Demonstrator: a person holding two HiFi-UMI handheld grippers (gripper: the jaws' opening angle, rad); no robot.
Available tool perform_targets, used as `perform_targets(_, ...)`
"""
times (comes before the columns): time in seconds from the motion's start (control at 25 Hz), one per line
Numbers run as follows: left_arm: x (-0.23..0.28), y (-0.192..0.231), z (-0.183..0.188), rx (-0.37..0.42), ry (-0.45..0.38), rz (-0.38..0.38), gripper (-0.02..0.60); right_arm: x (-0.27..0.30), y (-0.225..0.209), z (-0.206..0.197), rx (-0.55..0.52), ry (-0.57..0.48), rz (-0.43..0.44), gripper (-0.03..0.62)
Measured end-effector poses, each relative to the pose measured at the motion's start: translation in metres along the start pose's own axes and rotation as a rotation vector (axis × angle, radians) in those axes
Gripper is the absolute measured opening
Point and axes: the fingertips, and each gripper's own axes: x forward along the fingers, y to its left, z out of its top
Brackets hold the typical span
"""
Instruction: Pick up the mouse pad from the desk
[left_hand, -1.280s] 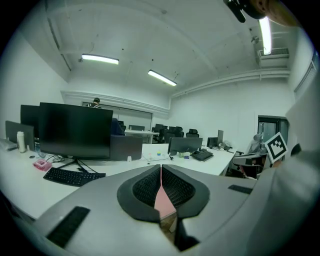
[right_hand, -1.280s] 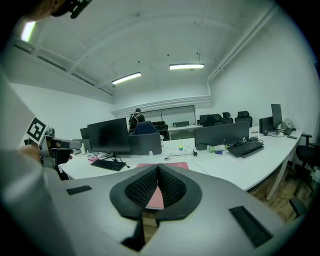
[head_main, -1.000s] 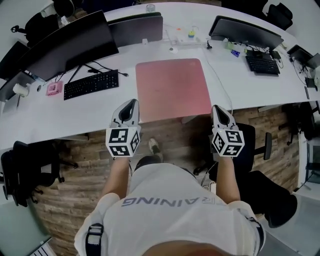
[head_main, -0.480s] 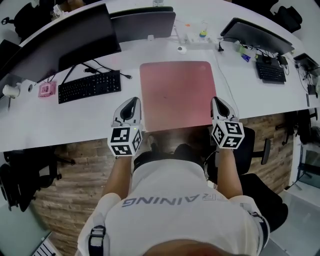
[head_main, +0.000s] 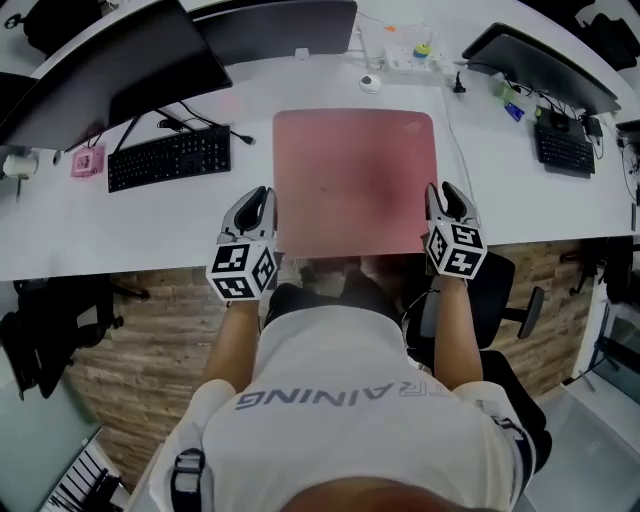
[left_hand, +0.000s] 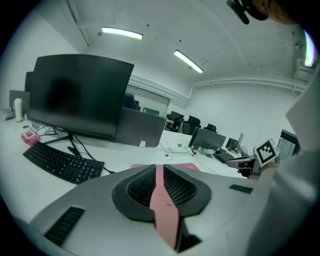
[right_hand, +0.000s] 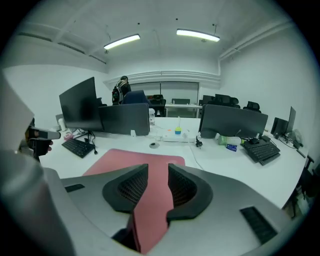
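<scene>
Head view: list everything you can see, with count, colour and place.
desk: one, white, across the top.
mouse pad: one, pink, desk centre, at the near edge.
keyboards: two, black, left of pad and far right.
monitors: at least three, dark, along the back.
box: one, pink, left of keyboard.
chairs: at least two, black, floor, either side.
left gripper: grey, jaws shut, pad's left edge.
right gripper: grey, jaws just opened, pad showing in the gap, pad's right edge.

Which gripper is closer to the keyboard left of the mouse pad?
Left. The left gripper is at the mouse pad's left edge, beside the keyboard; the right gripper, jaws just opening with pad showing between them, is at its right edge.
</scene>
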Motion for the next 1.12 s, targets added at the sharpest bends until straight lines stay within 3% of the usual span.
perform_targets(0.04, 0.010, -0.004, -0.007, -0.008, 0.019, -0.008, 0.060, 0.008, -0.009, -0.010, -0.003, 0.023, -0.007, 0.146)
perform_targets(0.12, 0.030, -0.010, -0.023, -0.003, 0.070, -0.015, 0.178, 0.023, -0.024, -0.030, 0.001, 0.071, -0.008, 0.172)
perform_targets(0.28, 0.072, -0.004, -0.062, 0.010, 0.173, 0.022, 0.278, 0.066, -0.044, -0.076, 0.009, 0.176, 0.020, 0.253)
perform_targets(0.44, 0.105, 0.005, -0.103, 0.021, 0.262, 0.067, 0.331, 0.100, -0.059, -0.112, 0.049, 0.247, 0.045, 0.337)
perform_targets(0.64, 0.120, 0.020, -0.143, 0.039, 0.352, 0.167, 0.348, 0.117, -0.062, -0.134, 0.060, 0.305, 0.082, 0.358)
perform_targets(0.84, 0.125, 0.041, -0.165, 0.000, 0.418, 0.250, 0.354, 0.123, -0.057, -0.142, 0.066, 0.335, 0.083, 0.368)
perform_targets(1.12, 0.122, 0.045, -0.170, -0.036, 0.415, 0.308, 0.356, 0.122, -0.053, -0.141, 0.066, 0.323, 0.064, 0.359)
